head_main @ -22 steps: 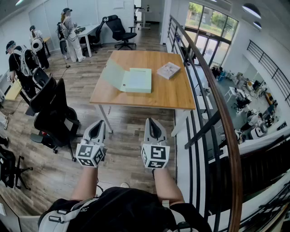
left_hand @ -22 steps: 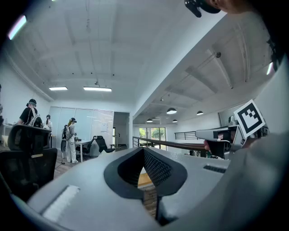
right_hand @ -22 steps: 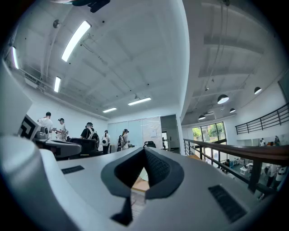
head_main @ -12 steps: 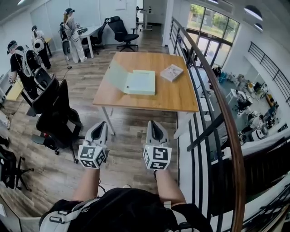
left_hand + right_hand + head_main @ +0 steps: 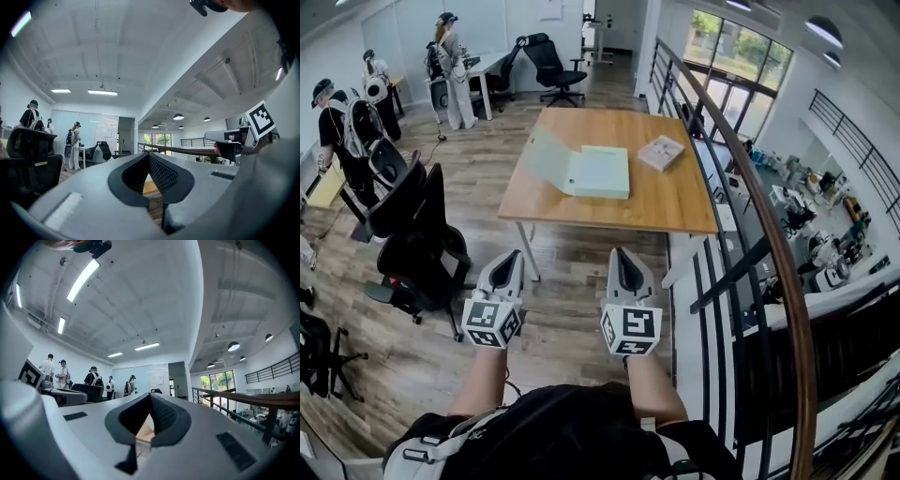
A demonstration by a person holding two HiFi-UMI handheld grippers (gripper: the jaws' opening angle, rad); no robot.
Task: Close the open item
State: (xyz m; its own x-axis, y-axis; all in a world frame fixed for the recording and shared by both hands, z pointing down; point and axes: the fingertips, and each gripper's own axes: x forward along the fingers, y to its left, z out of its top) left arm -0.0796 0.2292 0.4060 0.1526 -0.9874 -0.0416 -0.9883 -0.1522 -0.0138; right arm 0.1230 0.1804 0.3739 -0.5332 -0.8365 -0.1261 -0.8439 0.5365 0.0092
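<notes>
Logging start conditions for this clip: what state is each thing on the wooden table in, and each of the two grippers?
Pale green cardboard folder: open, cover raised at a slant, on the wooden table.
Small pale book: closed, lying flat, apart from the folder.
Left gripper: shut, empty, short of the table.
Right gripper: shut, empty, short of the table.
</notes>
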